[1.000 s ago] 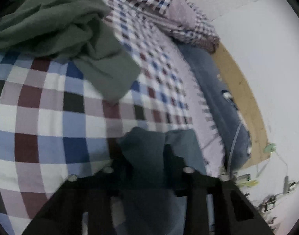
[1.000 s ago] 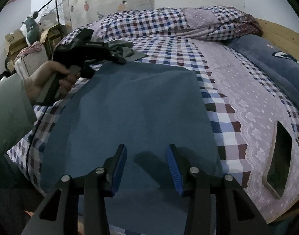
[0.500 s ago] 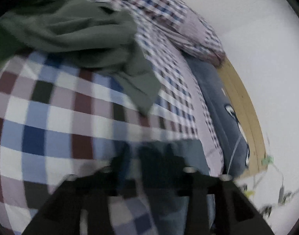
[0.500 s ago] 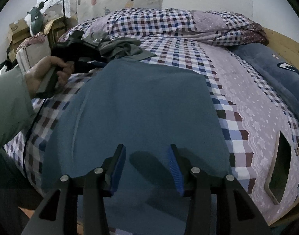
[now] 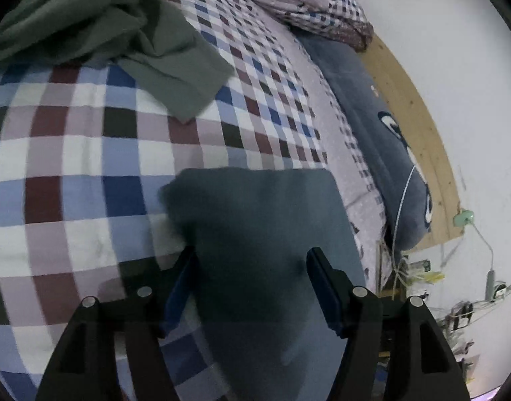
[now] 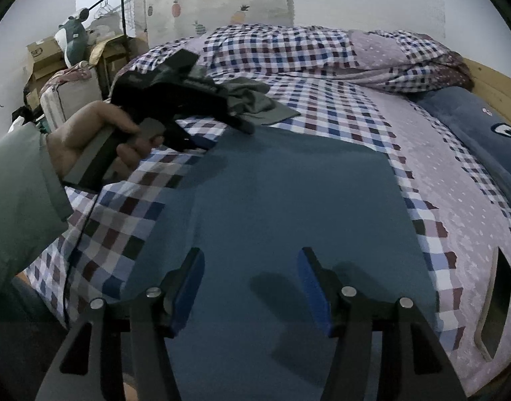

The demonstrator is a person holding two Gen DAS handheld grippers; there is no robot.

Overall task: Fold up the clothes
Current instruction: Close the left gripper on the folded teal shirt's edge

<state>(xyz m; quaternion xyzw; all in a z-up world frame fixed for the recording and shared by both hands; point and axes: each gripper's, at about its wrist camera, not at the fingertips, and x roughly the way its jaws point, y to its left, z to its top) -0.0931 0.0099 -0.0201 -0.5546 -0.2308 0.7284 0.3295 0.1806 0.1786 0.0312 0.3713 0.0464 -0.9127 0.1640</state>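
Note:
A blue cloth (image 6: 289,200) lies spread flat on the checked bed sheet (image 6: 339,113). My right gripper (image 6: 250,262) hovers over its near part; the jaws are opening and nothing is between them. A person's hand (image 6: 88,137) holds my left gripper (image 6: 225,137) at the cloth's far left corner. In the left wrist view my left gripper (image 5: 250,262) stands above that corner of the blue cloth (image 5: 262,220), jaws opening, pads off the fabric. A crumpled green garment (image 5: 121,26) lies beyond it, seen also as the green garment (image 6: 255,100) behind the left gripper.
A checked duvet (image 6: 289,50) is piled at the back of the bed. A blue pillow (image 6: 473,123) and a wooden headboard (image 6: 496,83) are on the right. A flat framed object (image 6: 496,307) lies near the bed's right edge. Boxes (image 6: 44,56) stand at the far left.
My left gripper has let go of the blue cloth's corner and opened; the corner now lies flat on the sheet. My right gripper's jaws have spread wider above the cloth.

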